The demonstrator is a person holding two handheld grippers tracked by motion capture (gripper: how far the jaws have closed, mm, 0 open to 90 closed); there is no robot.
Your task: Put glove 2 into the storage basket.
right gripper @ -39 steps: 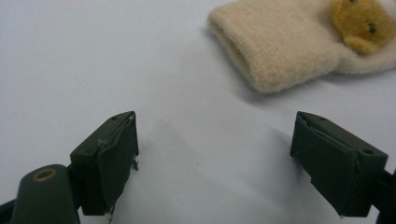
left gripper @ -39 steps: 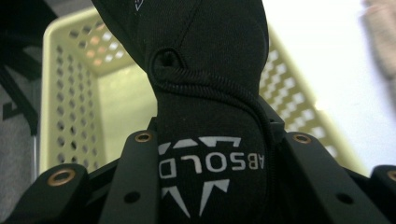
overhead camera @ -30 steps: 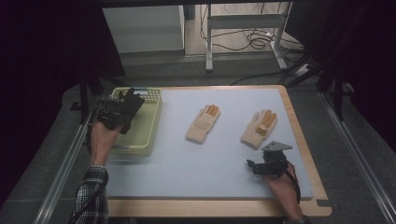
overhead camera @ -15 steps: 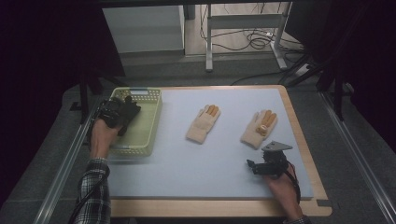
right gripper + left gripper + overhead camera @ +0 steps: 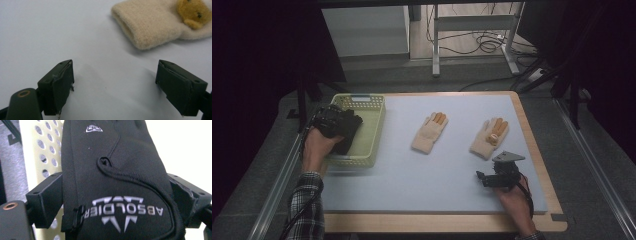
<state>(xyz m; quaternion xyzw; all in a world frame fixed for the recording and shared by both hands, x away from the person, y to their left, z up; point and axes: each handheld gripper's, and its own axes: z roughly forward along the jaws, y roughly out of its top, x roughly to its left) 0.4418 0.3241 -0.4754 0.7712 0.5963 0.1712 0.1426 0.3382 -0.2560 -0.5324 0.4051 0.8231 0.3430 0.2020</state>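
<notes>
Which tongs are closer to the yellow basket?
Left. The left tongs hold a black glove over the basket; the right tongs are far across the table.

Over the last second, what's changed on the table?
The left gripper, shut on the black glove, has drawn back a little toward the person over the green basket, carrying the glove with it. The right gripper stayed open and resting on the blue mat. Both cream gloves lie where they were.
</notes>
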